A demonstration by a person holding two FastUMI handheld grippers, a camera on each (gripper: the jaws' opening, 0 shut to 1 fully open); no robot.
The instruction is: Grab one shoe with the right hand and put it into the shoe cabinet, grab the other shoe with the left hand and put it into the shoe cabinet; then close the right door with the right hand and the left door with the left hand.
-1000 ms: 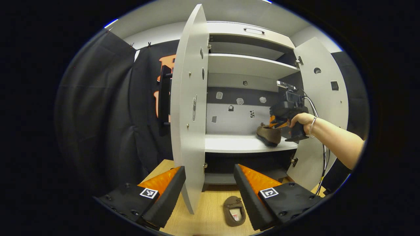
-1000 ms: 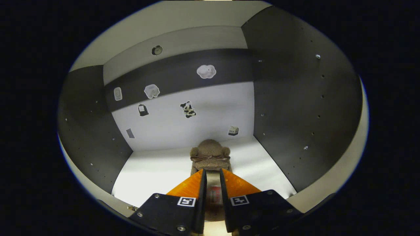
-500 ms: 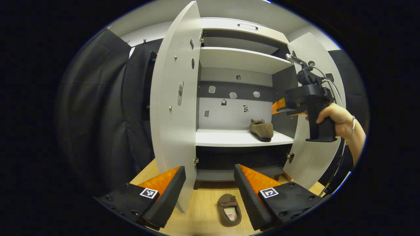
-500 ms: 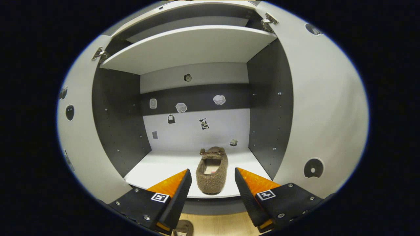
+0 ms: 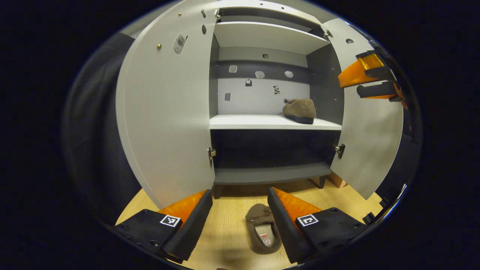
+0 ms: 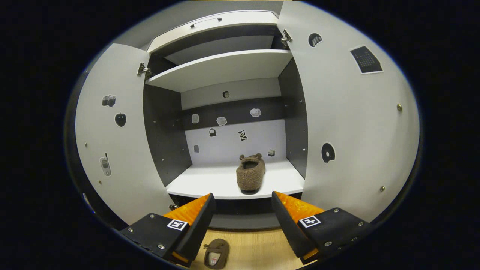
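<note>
Reaching down with our left gripper (image 5: 240, 217), wide open and empty above the second shoe (image 5: 263, 234) on the floor, we risk pinching only its soft fuzzy rim and dropping it short of the shelf (image 5: 262, 122), where the first shoe (image 6: 250, 173) sits beyond our open, empty right gripper (image 6: 243, 219).

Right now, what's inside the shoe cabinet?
One brown shoe lies on the white middle shelf of the shoe cabinet, toward its right side. The shelf above looks bare from below; its top is hidden. The dark bottom compartment is too shadowed to judge.
</note>
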